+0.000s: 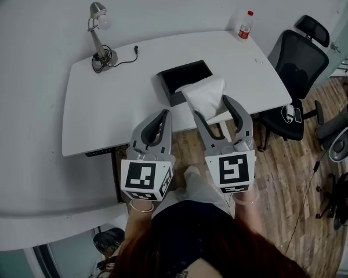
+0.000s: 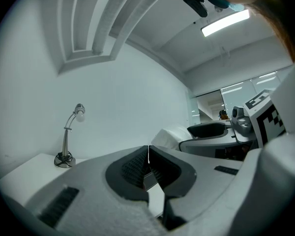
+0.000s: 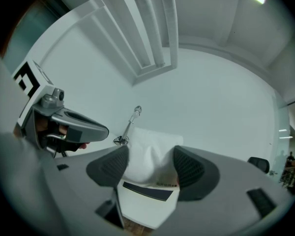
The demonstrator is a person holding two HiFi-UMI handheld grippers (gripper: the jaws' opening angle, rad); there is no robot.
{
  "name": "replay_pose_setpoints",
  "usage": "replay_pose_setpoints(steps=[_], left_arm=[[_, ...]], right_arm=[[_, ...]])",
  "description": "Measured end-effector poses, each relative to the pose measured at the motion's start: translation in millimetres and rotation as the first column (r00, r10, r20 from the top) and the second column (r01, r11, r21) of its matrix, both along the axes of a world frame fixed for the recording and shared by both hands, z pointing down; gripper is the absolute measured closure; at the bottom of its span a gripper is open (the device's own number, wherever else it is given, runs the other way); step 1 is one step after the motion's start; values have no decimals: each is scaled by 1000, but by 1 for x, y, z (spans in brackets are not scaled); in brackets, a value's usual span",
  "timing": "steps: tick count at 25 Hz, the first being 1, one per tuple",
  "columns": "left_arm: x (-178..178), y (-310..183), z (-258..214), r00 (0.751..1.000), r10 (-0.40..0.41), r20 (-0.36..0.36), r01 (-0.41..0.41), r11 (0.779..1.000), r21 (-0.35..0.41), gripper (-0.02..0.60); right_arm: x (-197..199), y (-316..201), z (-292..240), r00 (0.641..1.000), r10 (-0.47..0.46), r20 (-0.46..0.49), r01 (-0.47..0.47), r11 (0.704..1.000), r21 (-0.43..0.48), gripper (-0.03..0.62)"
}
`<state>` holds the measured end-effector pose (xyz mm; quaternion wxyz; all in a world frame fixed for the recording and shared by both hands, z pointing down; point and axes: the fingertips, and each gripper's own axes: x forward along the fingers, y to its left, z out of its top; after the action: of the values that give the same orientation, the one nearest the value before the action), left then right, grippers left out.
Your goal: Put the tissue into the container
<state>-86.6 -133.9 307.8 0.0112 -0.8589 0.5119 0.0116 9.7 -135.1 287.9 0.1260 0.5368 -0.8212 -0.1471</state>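
Note:
A white tissue (image 1: pixel 206 92) hangs over the near right corner of a black open container (image 1: pixel 188 74) that sits mid-table. My right gripper (image 1: pixel 211 110) is shut on the tissue, its lower part pinched between the two dark pads (image 3: pixel 187 168). In the right gripper view the tissue (image 3: pixel 150 149) bulges up between the jaws, above the table's near edge. My left gripper (image 1: pixel 164 113) is held beside it, over the table's front edge, to the left of the container. Its jaws are shut with nothing between them (image 2: pixel 148 154).
A desk lamp (image 1: pixel 98 33) with a coiled cable stands at the white table's (image 1: pixel 104 109) far left corner. A red-capped bottle (image 1: pixel 245 25) is at the far right. A black office chair (image 1: pixel 296 68) stands right of the table on the wood floor.

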Motion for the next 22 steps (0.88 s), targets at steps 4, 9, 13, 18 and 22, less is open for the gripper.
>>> replay_pose_setpoints(steps=[4,9,13,18,22], left_arm=[[5,-10,-1,1000,14,2,-14,1000,0,554],[6,-27,-2,1000,19,11,-19,1000,2,554],[5,-43,-5,1000,17,17,-17,1000,9,554],[5,-62,-9,1000,18,26,-18,1000,13,554],[2,-75,-10,999,12,30,-13,1000,14,554]], right_arm=[[3,-10,2,1000,5,1,-5,1000,-6,284],[2,-26,3,1000,-1,-8,1,1000,-19,286],[1,-40,4,1000,-6,0,6,1000,-20,286],[-3,-58,5,1000,-18,4,18,999,-29,287],[-8,-73,7,1000,-28,9,29,999,-39,287]])
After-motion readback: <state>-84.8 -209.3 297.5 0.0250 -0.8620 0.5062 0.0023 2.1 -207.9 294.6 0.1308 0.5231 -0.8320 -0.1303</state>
